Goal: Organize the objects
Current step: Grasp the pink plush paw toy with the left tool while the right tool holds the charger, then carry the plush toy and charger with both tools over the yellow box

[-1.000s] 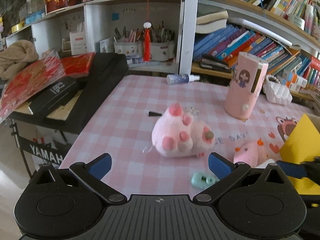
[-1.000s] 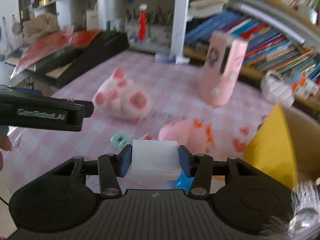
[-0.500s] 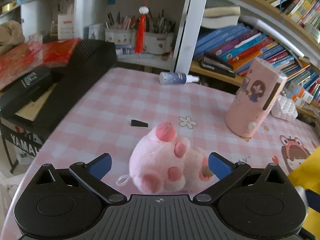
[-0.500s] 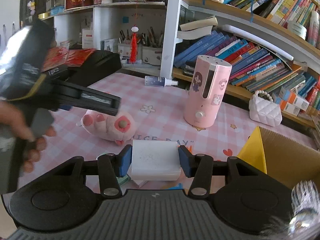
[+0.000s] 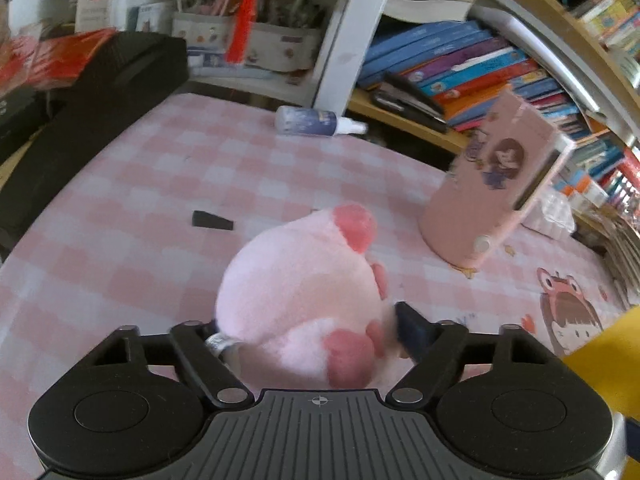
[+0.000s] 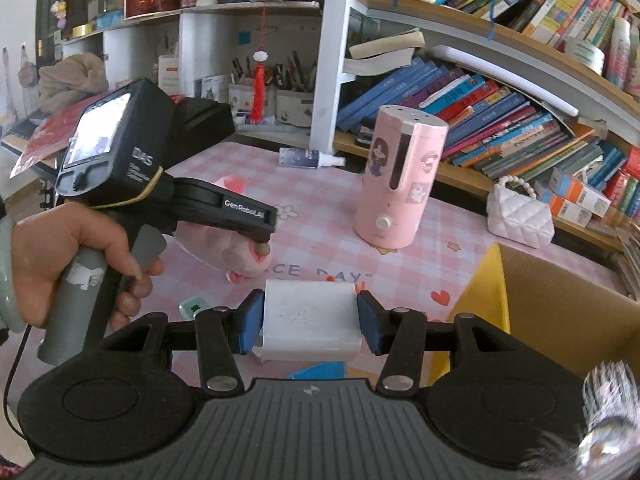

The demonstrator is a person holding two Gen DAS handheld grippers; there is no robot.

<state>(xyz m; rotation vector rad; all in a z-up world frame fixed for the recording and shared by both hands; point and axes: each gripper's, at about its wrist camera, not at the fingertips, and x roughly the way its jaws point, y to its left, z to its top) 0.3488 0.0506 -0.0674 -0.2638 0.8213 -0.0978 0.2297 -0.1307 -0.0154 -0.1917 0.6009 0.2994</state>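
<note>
A pink plush paw toy (image 5: 304, 296) fills the space between the fingers of my left gripper (image 5: 312, 332), which has closed in on its sides; the plush rests on the pink checked tablecloth (image 5: 140, 208). In the right wrist view the left gripper (image 6: 256, 236) sits over the same plush (image 6: 244, 256). My right gripper (image 6: 310, 322) is shut on a white rectangular block (image 6: 310, 320) and holds it above the table, left of an open cardboard box (image 6: 560, 320) with a yellow flap.
A tall pink humidifier (image 6: 400, 184) stands mid-table. A spray bottle (image 5: 316, 121) lies at the back. A small black wedge (image 5: 210, 220) lies left of the plush. A mint green item (image 6: 194, 305) lies near the front. Bookshelves (image 6: 500, 120) and a white quilted bag (image 6: 520, 216) stand behind.
My left gripper moved forward over the plush paw and its fingers closed in on it. My right gripper kept the white block and steadied, facing the table and box.
</note>
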